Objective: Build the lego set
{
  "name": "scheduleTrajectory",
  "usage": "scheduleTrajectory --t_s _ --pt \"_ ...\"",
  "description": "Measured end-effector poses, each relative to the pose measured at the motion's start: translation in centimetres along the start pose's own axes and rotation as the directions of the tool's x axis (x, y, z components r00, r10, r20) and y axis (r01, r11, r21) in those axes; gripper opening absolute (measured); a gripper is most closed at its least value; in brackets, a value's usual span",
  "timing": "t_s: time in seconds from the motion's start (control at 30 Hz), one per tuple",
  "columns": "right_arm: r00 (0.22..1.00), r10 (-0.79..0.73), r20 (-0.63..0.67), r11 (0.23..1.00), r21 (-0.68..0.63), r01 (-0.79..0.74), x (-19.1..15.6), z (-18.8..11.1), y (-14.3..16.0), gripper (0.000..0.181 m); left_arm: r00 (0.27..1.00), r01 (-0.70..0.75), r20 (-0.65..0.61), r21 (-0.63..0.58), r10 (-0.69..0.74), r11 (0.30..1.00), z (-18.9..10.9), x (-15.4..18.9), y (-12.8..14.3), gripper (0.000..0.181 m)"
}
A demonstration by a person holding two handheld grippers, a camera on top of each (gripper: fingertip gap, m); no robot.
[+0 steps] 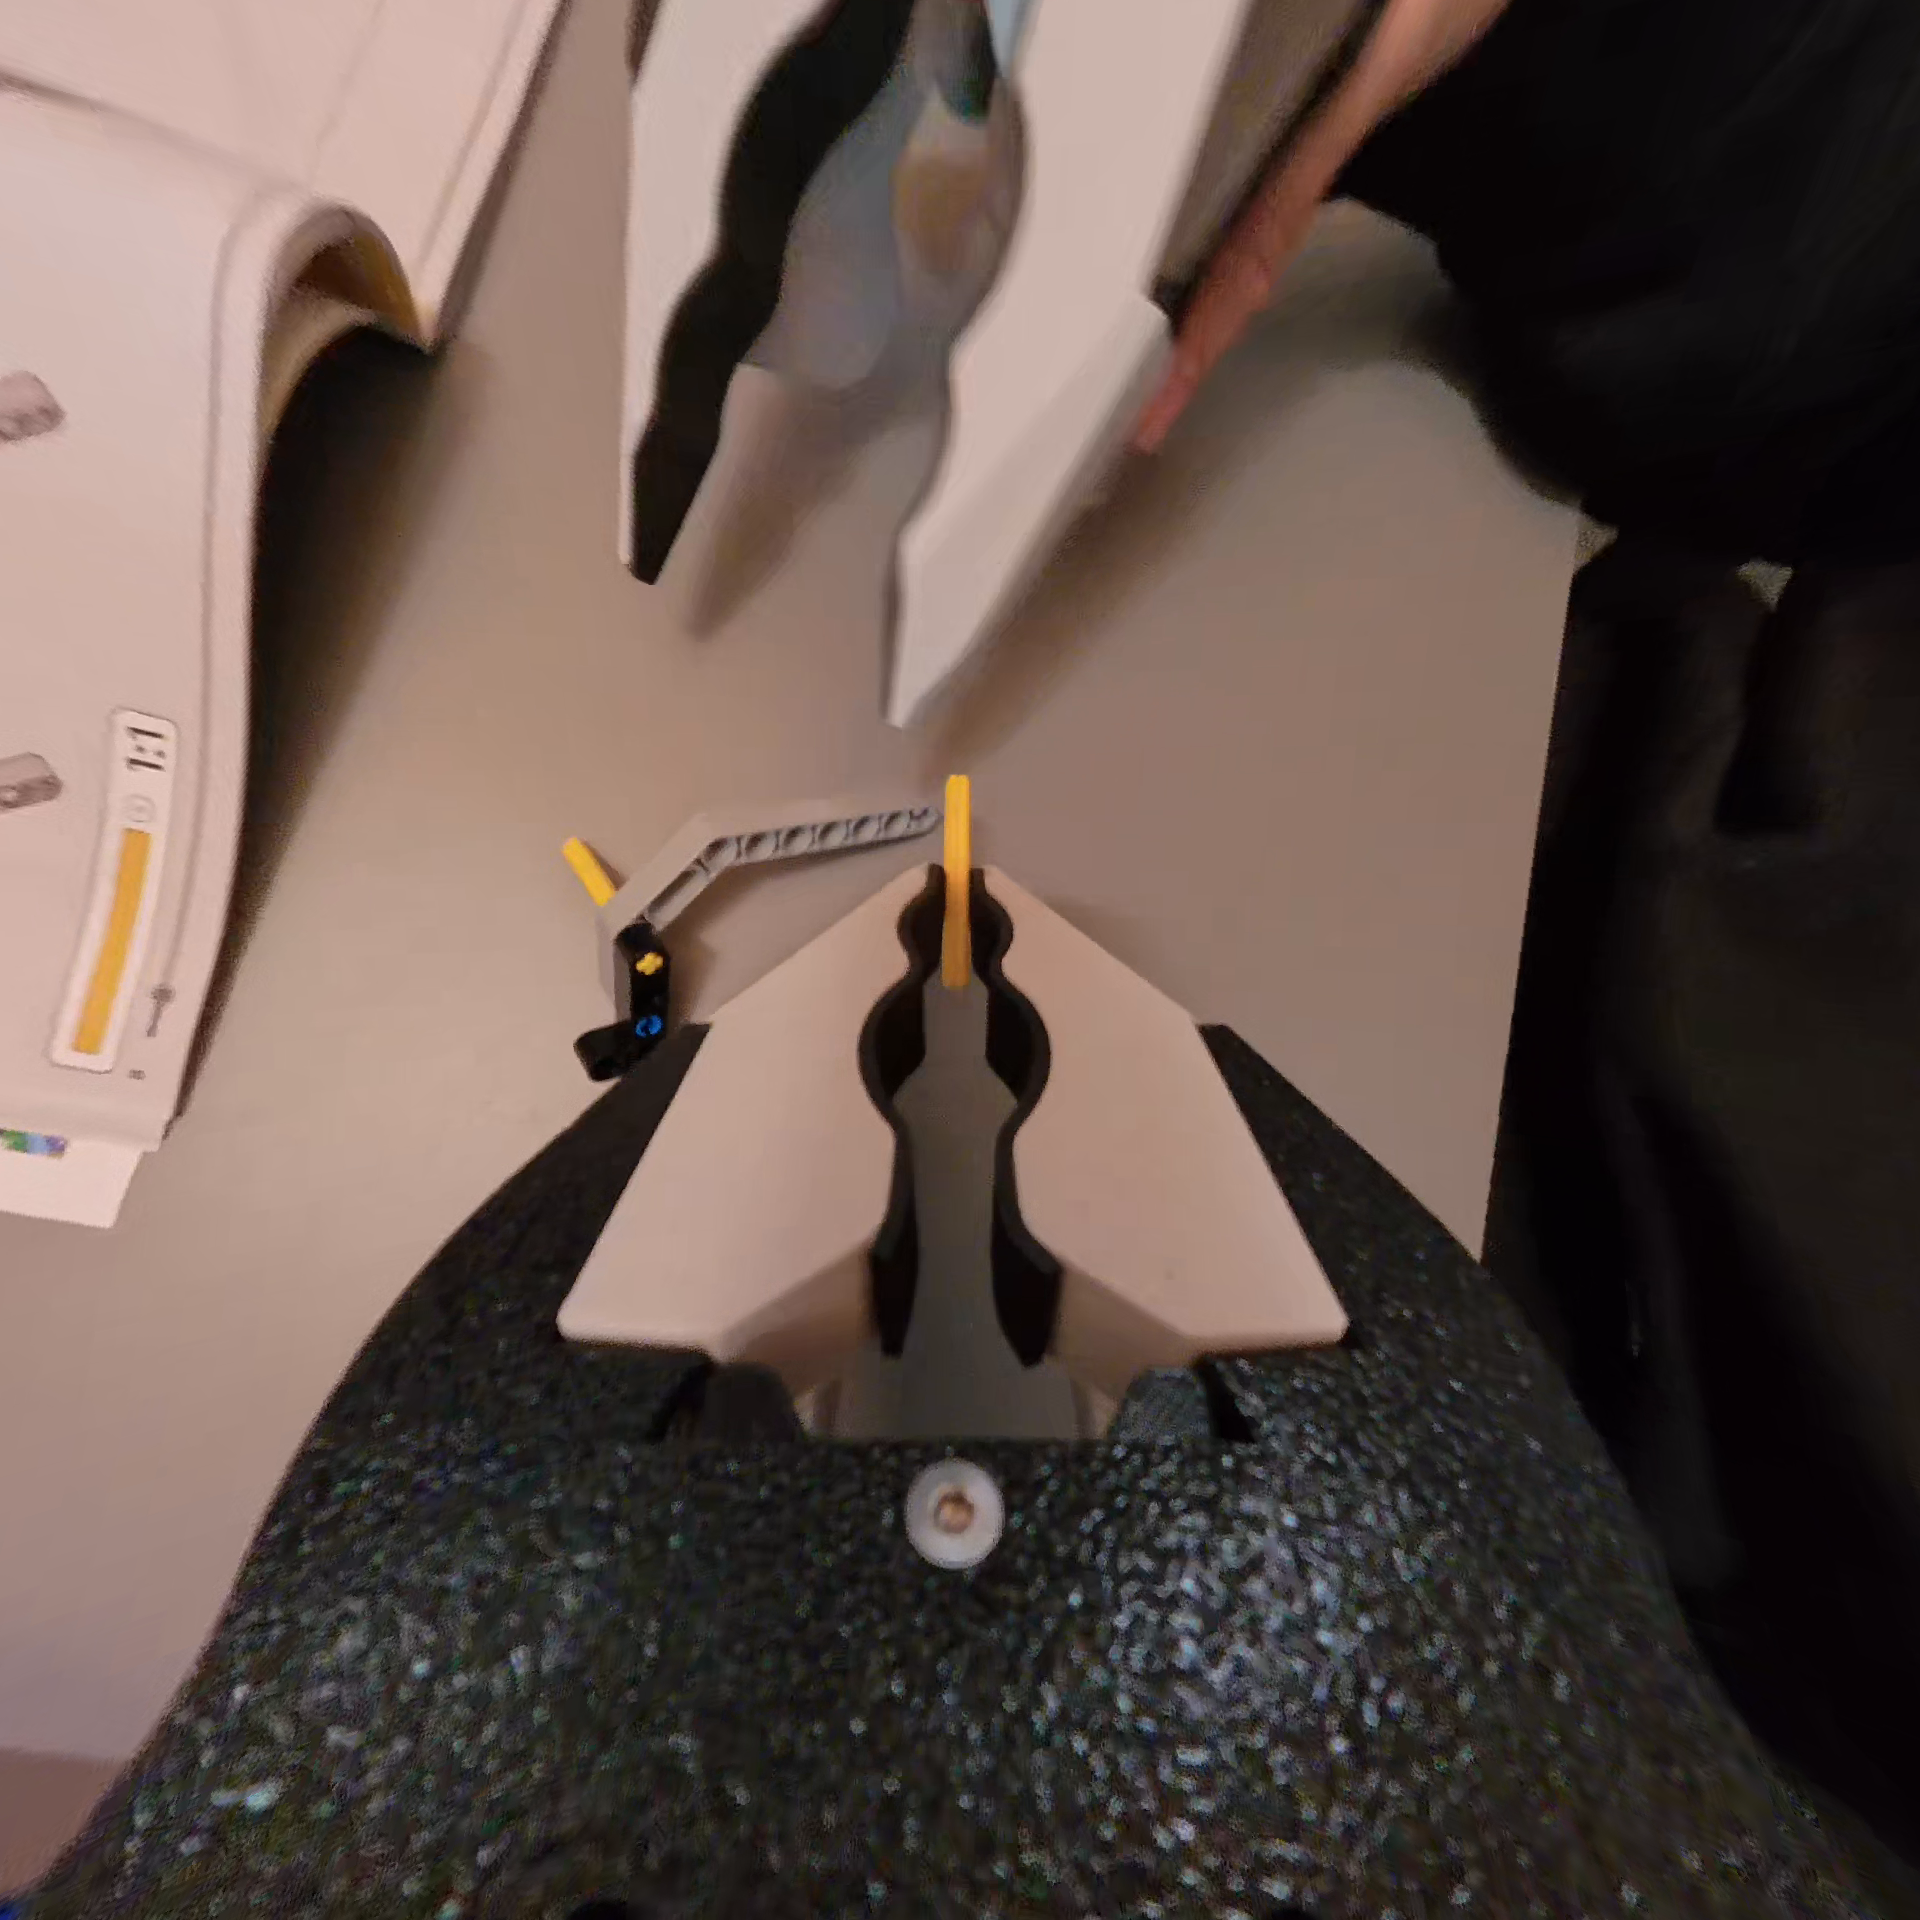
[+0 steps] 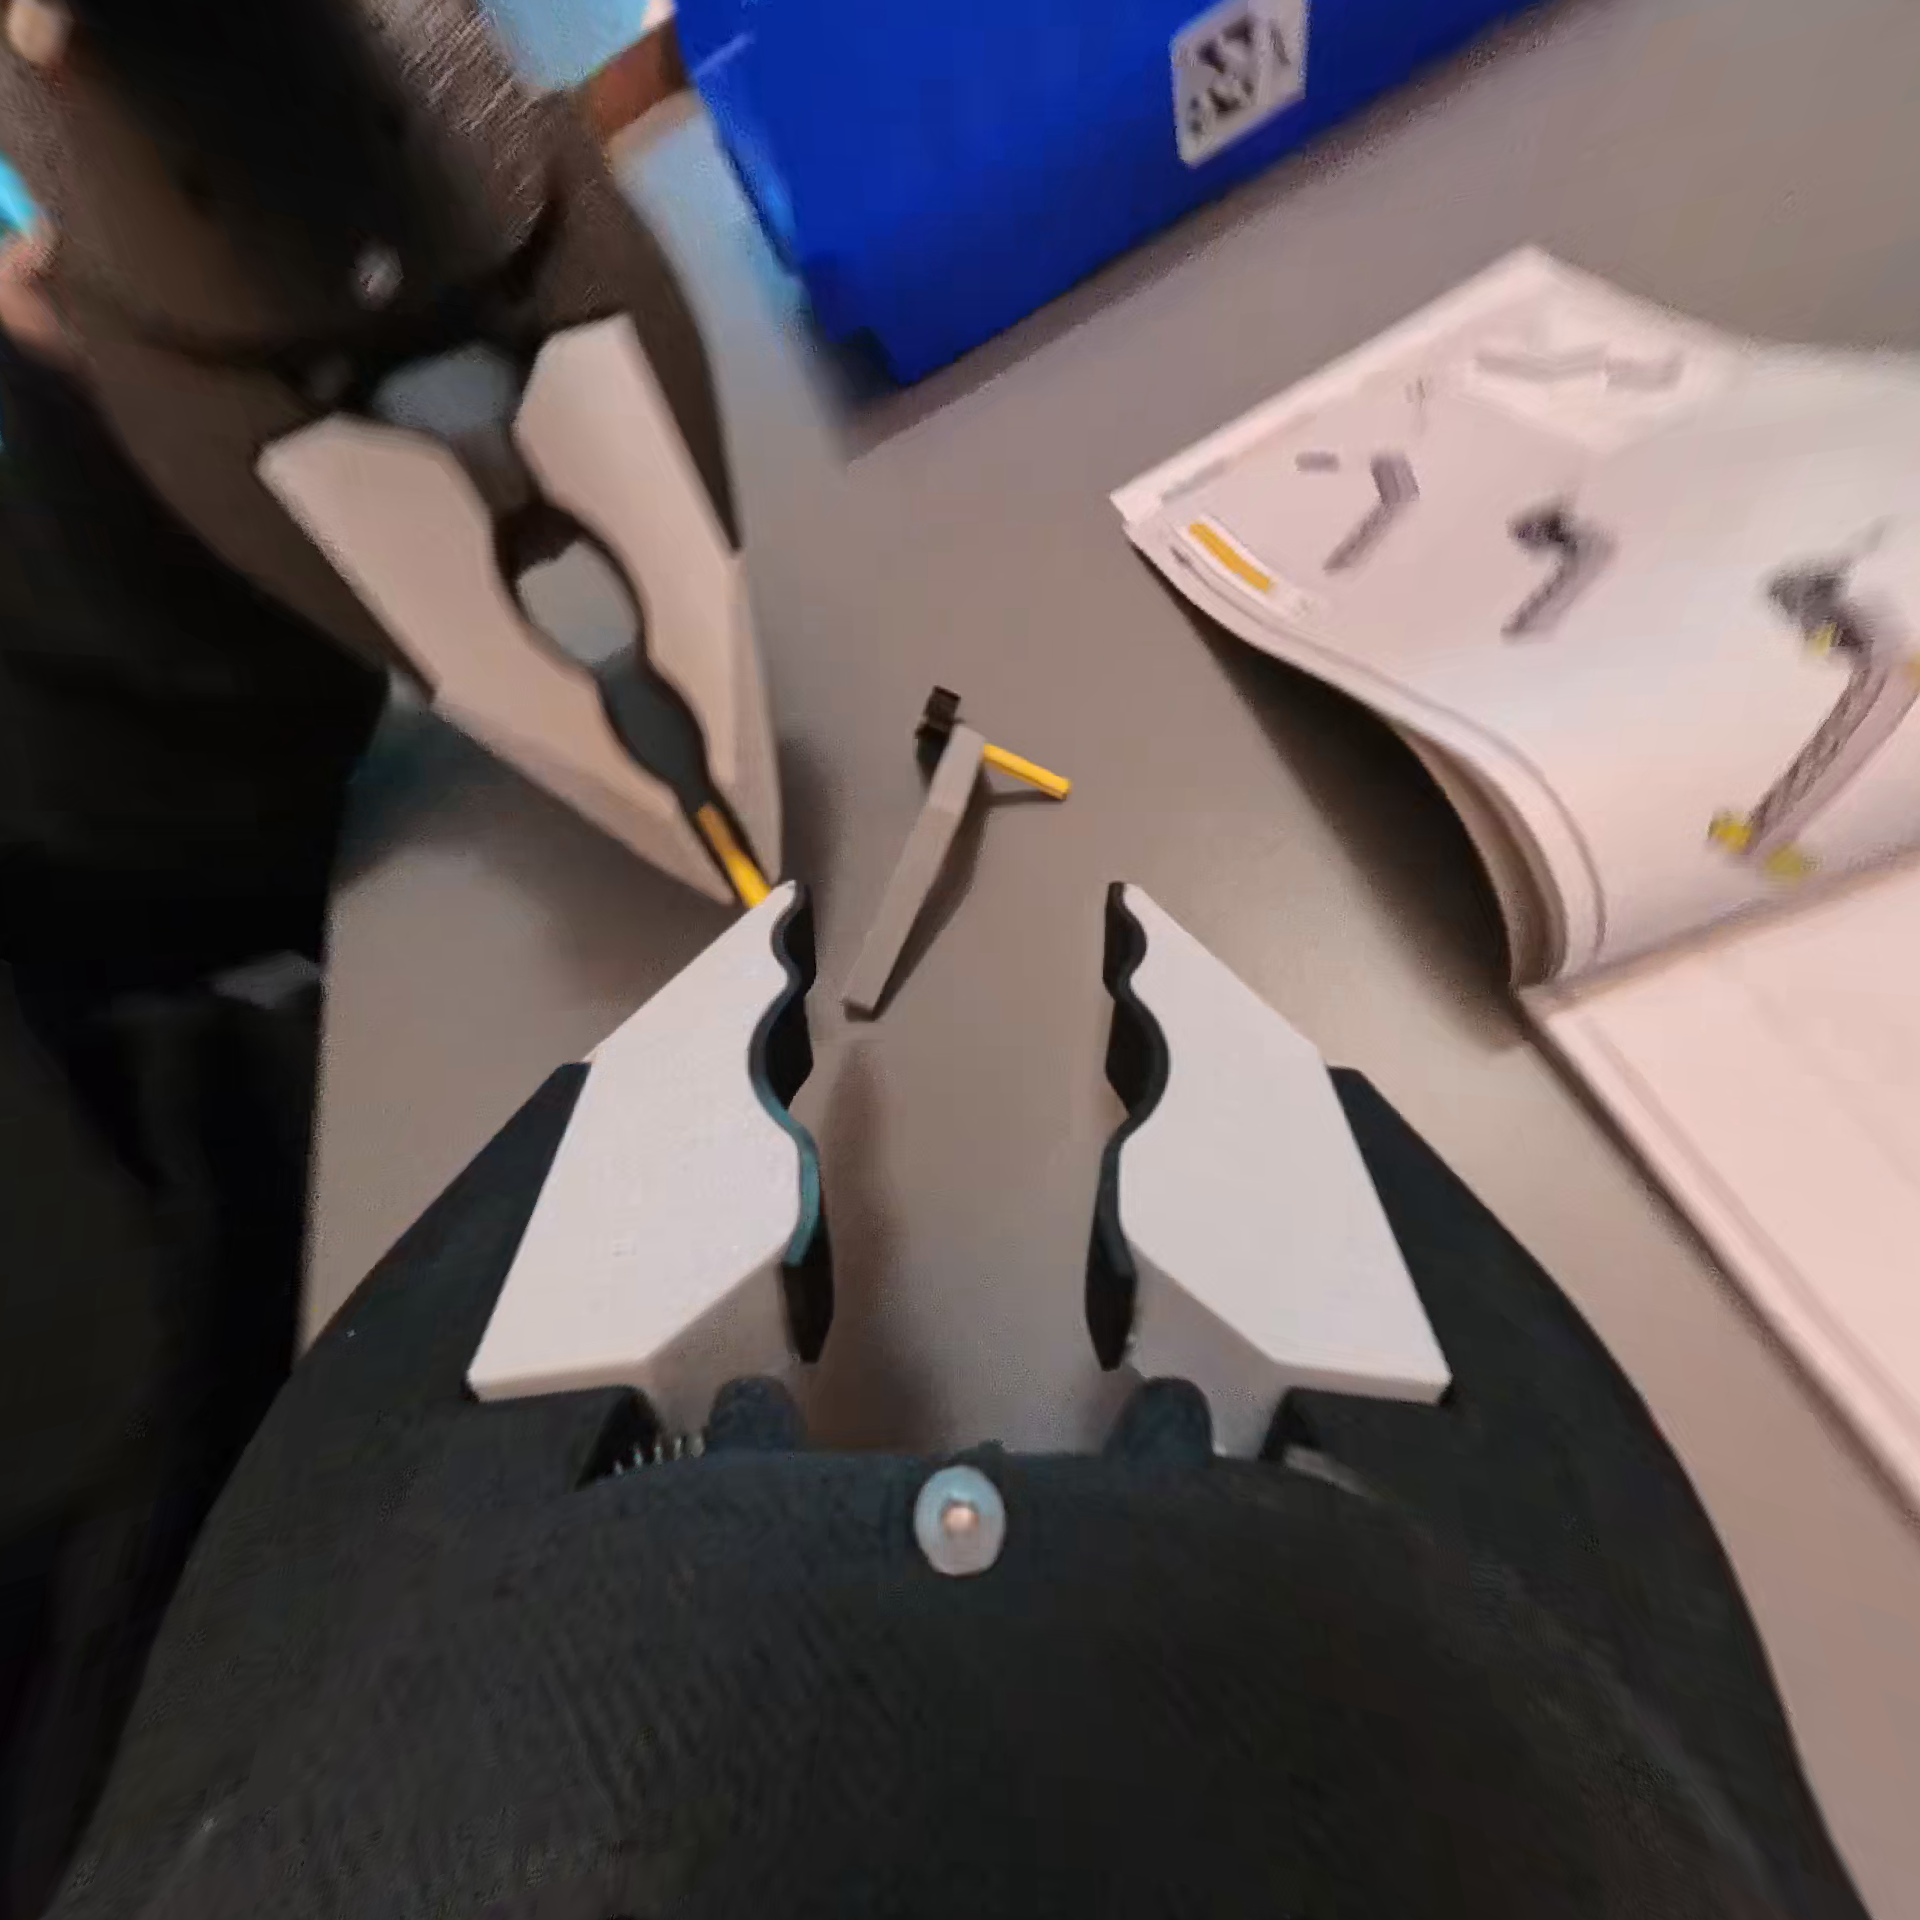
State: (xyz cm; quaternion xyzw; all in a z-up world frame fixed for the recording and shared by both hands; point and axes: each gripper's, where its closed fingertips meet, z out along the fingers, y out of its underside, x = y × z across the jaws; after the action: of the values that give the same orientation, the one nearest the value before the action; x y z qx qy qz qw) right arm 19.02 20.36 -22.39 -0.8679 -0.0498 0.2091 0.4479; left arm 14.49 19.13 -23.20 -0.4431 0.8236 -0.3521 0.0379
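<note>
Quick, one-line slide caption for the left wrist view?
Left claw shut on a yellow axle beside the grey bent beam on the table; right claw open above.

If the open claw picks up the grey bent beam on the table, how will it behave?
The grey bent beam looks like rigid plastic, so it probably stays stiff. It lies flat, so rolling seems unlikely. The yellow axle and black connector at one end may make it tilt in the right claw.
</note>
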Motion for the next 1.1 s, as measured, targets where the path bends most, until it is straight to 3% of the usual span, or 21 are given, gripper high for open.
scheduleTrajectory --t_s 0.03,0.07,0.13,0.23,0.33,0.43,0.47,0.53,0.6,0.73,0.83,1.0,1.1 --pt "0.991 -0.132 -0.019 0.991 0.006 0.132 -0.8 -0.4 -0.2 0.054 1.0 0.008 0.013 0.032 -0.008 0.999 -0.3 0.1 -0.5 0.001" --pt "0.961 -0.274 -0.039 0.961 0.013 0.275 -1.7 -0.6 -0.4 0.048 1.0 0.018 0.014 0.058 -0.019 0.998 -0.6 0.3 -0.8 0.001" --pt "0.829 -0.551 -0.098 0.833 -0.006 0.553 -3.1 -0.8 -0.1 0.039 0.999 0.04 0.021 0.109 -0.043 0.993 -0.9 0.9 -1.1 0.001" --pt "0.601 -0.787 -0.14 0.611 -0.048 0.79 -4.5 -0.3 0.1 0.027 0.997 0.071 0.024 0.164 -0.076 0.984 -0.9 1.7 -0.8 0.002" --pt "0.406 -0.904 -0.133 0.414 -0.043 0.909 -5.9 0.4 0.5 0.021 0.992 0.106 0.048 0.169 -0.116 0.98 -0.7 1.8 0.3 0.002" --pt "0.233 -0.96 -0.158 0.257 -0.154 0.954 -5.7 1.2 0.9 0.02 0.987 0.139 0.053 0.19 -0.151 0.972 -0.8 2.2 0.7 0.002" --pt "0.181 -0.969 -0.169 0.212 -0.187 0.959 -5.7 1.5 0.9 0.02 0.986 0.147 0.048 0.201 -0.159 0.968 -0.8 2.4 0.6 0.002" --pt "0.08 -0.978 -0.191 0.121 -0.218 0.968 -6.2 2.0 0.9 0.003 0.982 0.166 0.054 0.223 -0.182 0.961 -0.9 2.6 0.4 0.002" --pt "0.009 -0.978 -0.211 0.068 -0.277 0.959 -6.0 2.1 0.8 0.001 0.977 0.177 0.078 0.229 -0.199 0.957 -0.9 2.5 0.4 0.002" --pt "0.011 -0.963 -0.269 0.09 -0.284 0.955 -5.9 1.7 0.2 0.001 0.971 0.185 0.091 0.293 -0.22 0.938 -1.3 2.6 -0.3 0.002" --pt "0.122 -0.94 -0.319 0.199 -0.222 0.954 -5.8 1.1 -0.4 0.001 0.971 0.167 0.1 0.363 -0.217 0.917 -1.8 2.5 -1.0 0.003" --pt "0.299 -0.893 -0.336 0.364 -0.148 0.919 -4.7 0.5 -0.3 0.001 0.955 0.082 0.221 0.448 -0.199 0.89 -2.5 2.1 -0.6 0.014" --pt "0.392 -0.858 -0.331 0.432 -0.054 0.9 -5.4 0.1 -0.6 0.001 0.949 0.017 0.264 0.502 -0.172 0.865 -2.7 2.9 -0.6 0.018"
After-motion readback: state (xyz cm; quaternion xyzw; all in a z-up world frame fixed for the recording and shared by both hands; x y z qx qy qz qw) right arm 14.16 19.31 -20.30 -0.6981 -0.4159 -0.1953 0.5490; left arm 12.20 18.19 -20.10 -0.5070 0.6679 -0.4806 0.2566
